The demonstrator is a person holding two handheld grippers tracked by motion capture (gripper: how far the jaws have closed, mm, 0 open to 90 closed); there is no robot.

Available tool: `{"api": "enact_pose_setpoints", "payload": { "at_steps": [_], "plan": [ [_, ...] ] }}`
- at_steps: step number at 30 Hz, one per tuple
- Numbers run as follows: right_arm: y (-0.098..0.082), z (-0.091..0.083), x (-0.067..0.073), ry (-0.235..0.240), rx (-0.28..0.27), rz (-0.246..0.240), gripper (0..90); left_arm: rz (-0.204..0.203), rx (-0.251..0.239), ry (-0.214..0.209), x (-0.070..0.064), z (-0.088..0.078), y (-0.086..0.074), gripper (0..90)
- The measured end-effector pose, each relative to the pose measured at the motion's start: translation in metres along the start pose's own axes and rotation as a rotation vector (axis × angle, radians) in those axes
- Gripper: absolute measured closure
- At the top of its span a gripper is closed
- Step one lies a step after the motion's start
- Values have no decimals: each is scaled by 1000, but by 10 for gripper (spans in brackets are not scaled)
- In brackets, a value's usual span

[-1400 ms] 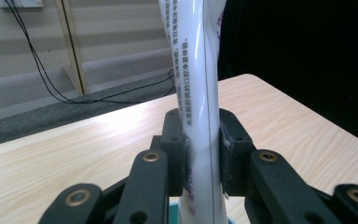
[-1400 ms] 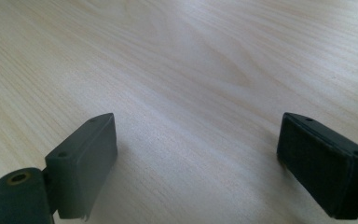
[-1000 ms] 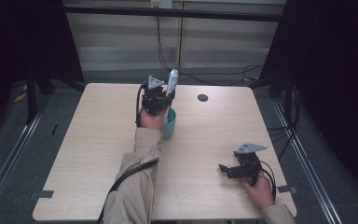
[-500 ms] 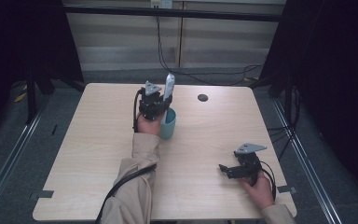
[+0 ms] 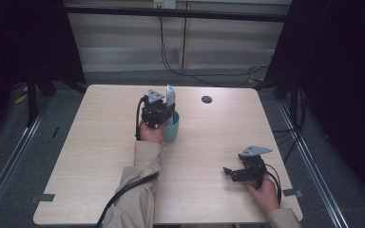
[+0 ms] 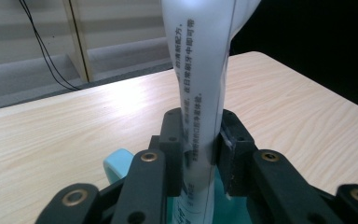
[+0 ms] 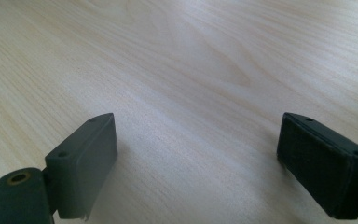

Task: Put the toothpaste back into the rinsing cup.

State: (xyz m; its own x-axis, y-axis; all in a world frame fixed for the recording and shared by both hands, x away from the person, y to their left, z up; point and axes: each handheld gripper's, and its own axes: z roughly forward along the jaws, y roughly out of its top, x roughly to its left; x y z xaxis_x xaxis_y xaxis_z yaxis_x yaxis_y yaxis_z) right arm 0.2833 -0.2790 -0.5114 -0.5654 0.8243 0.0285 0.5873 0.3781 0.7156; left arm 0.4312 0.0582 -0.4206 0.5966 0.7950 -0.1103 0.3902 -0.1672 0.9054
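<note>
One wooden table [image 5: 95, 156] carries everything, bare except for a small dark round spot [image 5: 206, 99] near its far edge. On it, toward the far middle, stands a teal cup [image 5: 173, 129], upright, just beside the person's left hand [image 5: 151, 133]. Left gripper [image 5: 156, 111] is at the cup's near-left side, jaws clamped on a white tube [image 5: 170, 96] printed with small dark characters; in the left gripper view the tube [image 6: 203, 88] runs up between the two black jaws and its lower end drops down inside the cup [image 6: 117, 164], whose rim shows just below. Tube stands near upright, top end leaning slightly and well above the rim. Whether its bottom touches the cup floor cannot be told. Right gripper [image 5: 229, 173] rests low at the near right of the table, well apart from the cup, jaws spread wide with bare wood between them. Risks, as a judgement: the tube is soft and tall, so a hard squeeze could buckle it or push paste out; letting go while it leans could make it tip against the rim and topple the light cup; a sideways pull with the tube still inside could drag the cup over, since the right gripper is too far away to steady it.
</note>
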Motion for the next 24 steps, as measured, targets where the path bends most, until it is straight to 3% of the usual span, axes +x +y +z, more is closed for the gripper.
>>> {"api": "enact_pose_setpoints", "payload": {
  "at_steps": [12,24],
  "plan": [
    [0,0,0,0,0,1,113,8,25,10,1,-2,-11,742],
    [0,0,0,0,0,-1,113,3,11,-9,-1,-8,-16,731]
  ]
}}
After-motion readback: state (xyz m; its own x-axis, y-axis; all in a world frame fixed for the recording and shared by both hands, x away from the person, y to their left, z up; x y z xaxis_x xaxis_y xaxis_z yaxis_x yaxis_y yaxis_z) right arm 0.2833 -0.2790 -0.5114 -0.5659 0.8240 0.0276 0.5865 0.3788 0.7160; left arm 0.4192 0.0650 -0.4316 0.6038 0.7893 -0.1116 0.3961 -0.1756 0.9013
